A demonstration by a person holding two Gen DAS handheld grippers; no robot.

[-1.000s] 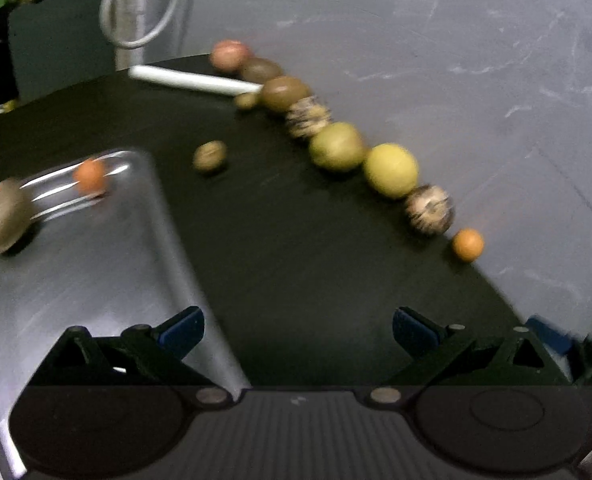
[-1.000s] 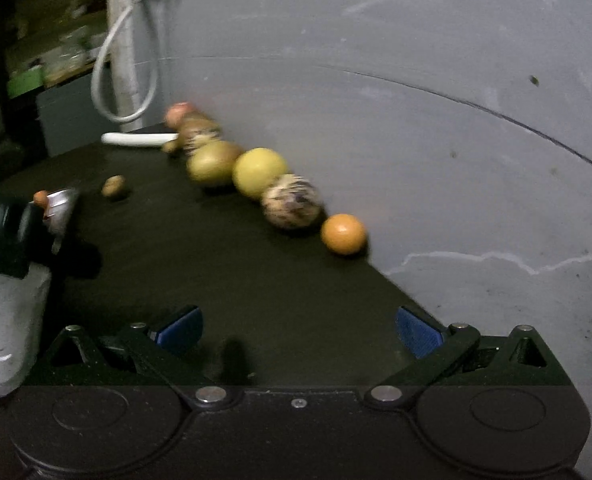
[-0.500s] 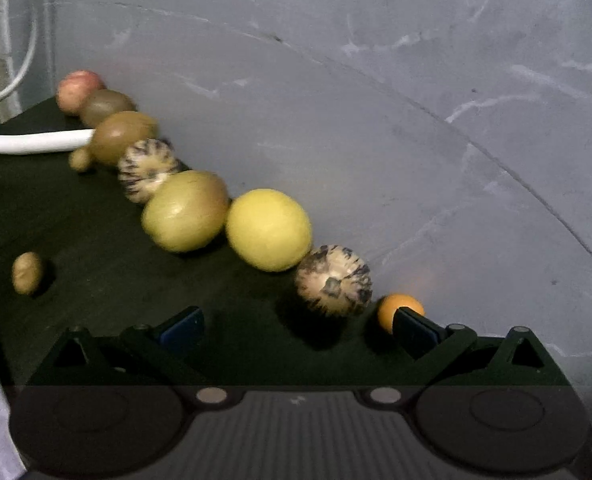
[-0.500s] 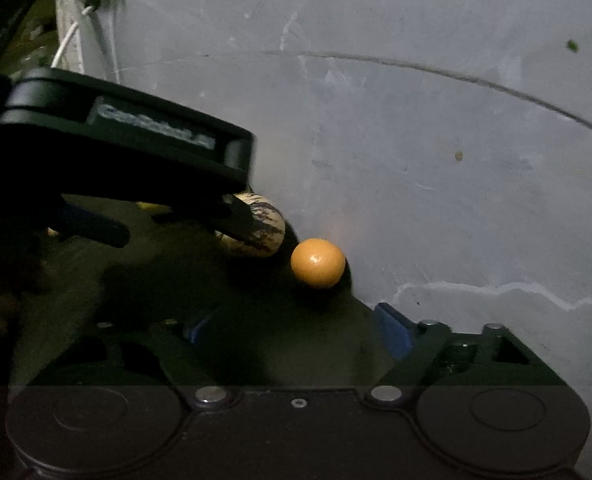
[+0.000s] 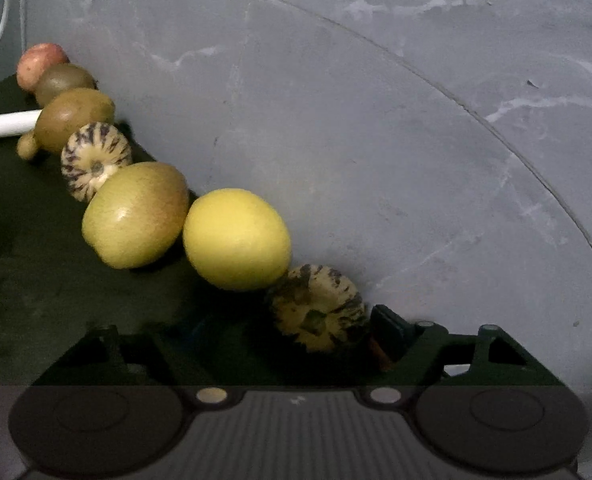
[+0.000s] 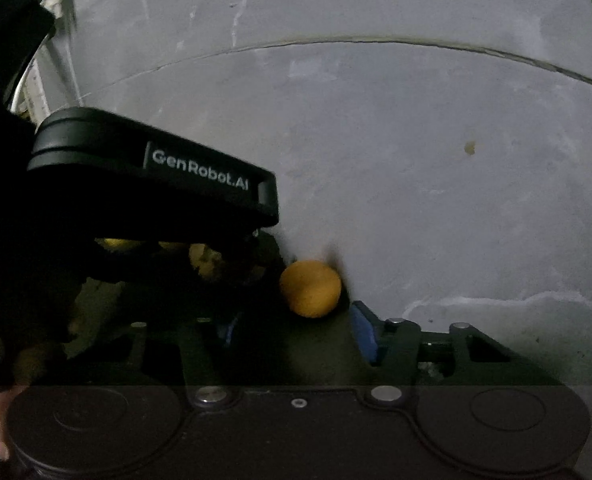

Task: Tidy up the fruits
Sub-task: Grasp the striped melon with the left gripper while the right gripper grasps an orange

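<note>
A row of fruits lines the grey wall on the dark table point(image 5: 36, 264): a pink one point(image 5: 40, 64), brown ones, a striped one point(image 5: 96, 160), a green one point(image 5: 136, 216), a yellow one point(image 5: 236, 240) and a second striped fruit point(image 5: 315, 316). My left gripper point(image 5: 294, 332) straddles that second striped fruit. Its jaws are closing, the right pad close beside the fruit, the left pad still apart. A small orange fruit point(image 6: 311, 288) lies at the row's end. My right gripper point(image 6: 296, 331) is closing around it, pads not touching.
The grey wall point(image 5: 375, 120) stands right behind the fruits. A white tube point(image 5: 4, 124) lies at the far left of the row. The black housing of the left tool point(image 6: 152, 176) fills the left of the right wrist view, close to the orange fruit.
The left gripper swung right, away from the metal tray, to the striped fruit at the row's end and narrowed. The right gripper neared the orange fruit and narrowed. The left tool entered its view.
</note>
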